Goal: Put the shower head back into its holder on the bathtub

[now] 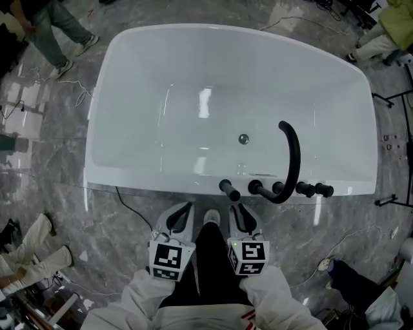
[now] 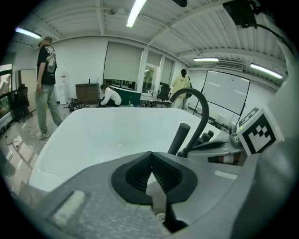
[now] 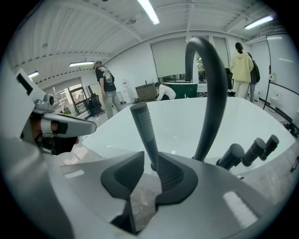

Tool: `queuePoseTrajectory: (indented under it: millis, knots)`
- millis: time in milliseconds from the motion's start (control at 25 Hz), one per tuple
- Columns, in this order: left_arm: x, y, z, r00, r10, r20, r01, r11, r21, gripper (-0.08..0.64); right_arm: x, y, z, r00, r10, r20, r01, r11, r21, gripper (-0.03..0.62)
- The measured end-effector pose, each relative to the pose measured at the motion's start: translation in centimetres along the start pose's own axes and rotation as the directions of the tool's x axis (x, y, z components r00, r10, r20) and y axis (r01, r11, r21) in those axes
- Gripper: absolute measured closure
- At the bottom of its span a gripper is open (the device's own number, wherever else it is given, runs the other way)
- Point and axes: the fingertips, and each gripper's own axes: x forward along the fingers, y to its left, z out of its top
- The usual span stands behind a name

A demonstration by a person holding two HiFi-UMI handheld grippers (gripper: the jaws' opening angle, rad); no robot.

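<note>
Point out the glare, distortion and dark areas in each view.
Head view: ceiling-light glare streaks the bathtub floor. Left gripper view: fisheye bends the ceiling lights, and the corners go black. Right gripper view: the same bending and black corners.

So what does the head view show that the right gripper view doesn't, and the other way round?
Only the head view: the drain in the tub floor, the whole outline of the tub and the wearer's white sleeves.

Only the right gripper view: ceiling lights, a window, a person in a yellow jacket, and the right gripper up close, its jaws apart and gripping nothing.

Both: the tub, the curved black spout, the upright shower head and the knobs.
</note>
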Motion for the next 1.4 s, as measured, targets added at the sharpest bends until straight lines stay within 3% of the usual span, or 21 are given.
queuePoseTrajectory:
  millis: [280, 680, 1000, 1240, 1400]
  knots:
    - [-5.7, 0.1, 1.9, 0.999, -0.037, 0.014, 0.036, 0.998, 0.055, 0.56, -6.6, 3.1, 3.0, 0.997, -0.042, 0.064, 0.04, 0.999, 0.023, 0.586]
    - [-17.0, 0.7, 4.5, 0.98, -0.157, 0.122, 0.131, 0.972, 0.193, 0.56, -15.6, 11.6, 6.5, 0.962, -0.14, 0.235, 0.125, 0.989, 0.078, 0.586]
    - [-26.4, -1.2, 4.6, 0.957, -0.214, 0.194, 0.165, 0.957, 0.24, 0.561, -21.0, 19.3, 5.9, 0.949, -0.132, 0.285, 0.122, 0.991, 0.052, 0.586]
    - [-30.6, -1.3, 4.9, 0.94, -0.235, 0.247, 0.173, 0.954, 0.246, 0.561, -24.0, 21.9, 6.3, 0.932, -0.161, 0.326, 0.159, 0.987, 0.032, 0.586]
    - [-32.5, -1.9, 4.8, 0.93, -0.261, 0.26, 0.194, 0.947, 0.258, 0.561, -26.1, 21.0, 6.3, 0.911, -0.218, 0.351, 0.206, 0.976, 0.072, 0.586]
